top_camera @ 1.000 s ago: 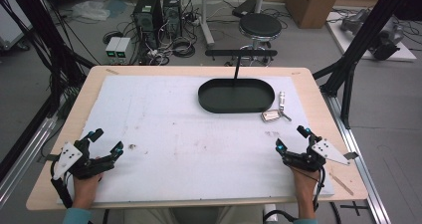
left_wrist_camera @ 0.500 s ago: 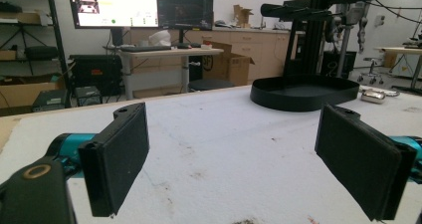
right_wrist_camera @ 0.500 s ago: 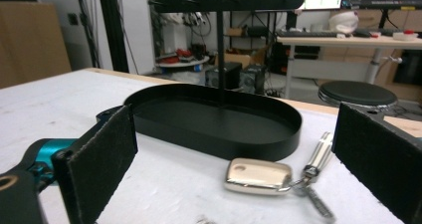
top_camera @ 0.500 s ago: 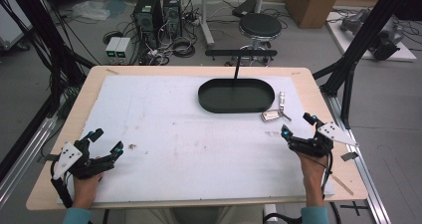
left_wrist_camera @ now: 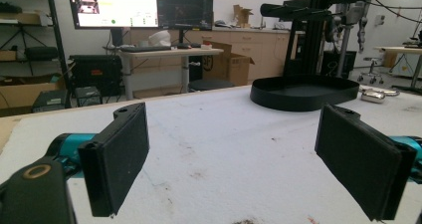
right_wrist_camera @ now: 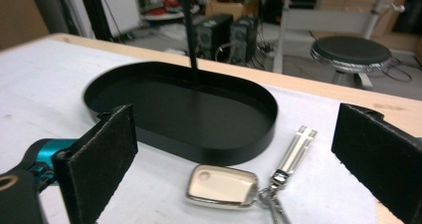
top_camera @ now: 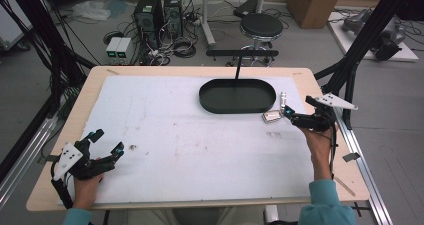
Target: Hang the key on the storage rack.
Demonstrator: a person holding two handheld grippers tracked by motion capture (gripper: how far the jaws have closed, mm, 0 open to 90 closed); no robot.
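Polished metal, the key fob (right_wrist_camera: 222,185) lies just beside the black tray (right_wrist_camera: 149,84); we judge it small, stiff and slippery, best pinched across its flat body. Our right gripper (right_wrist_camera: 239,154) straddles it, jaws apart; left gripper (left_wrist_camera: 249,157) likewise gapes, empty.

Left claw (top_camera: 105,144) rests near the bench's near left corner, jaws wide apart; right claw (top_camera: 289,113) reaches by the right edge, jaws spread.

No legible text; monitor (left_wrist_camera: 115,5) screen content too small to read.
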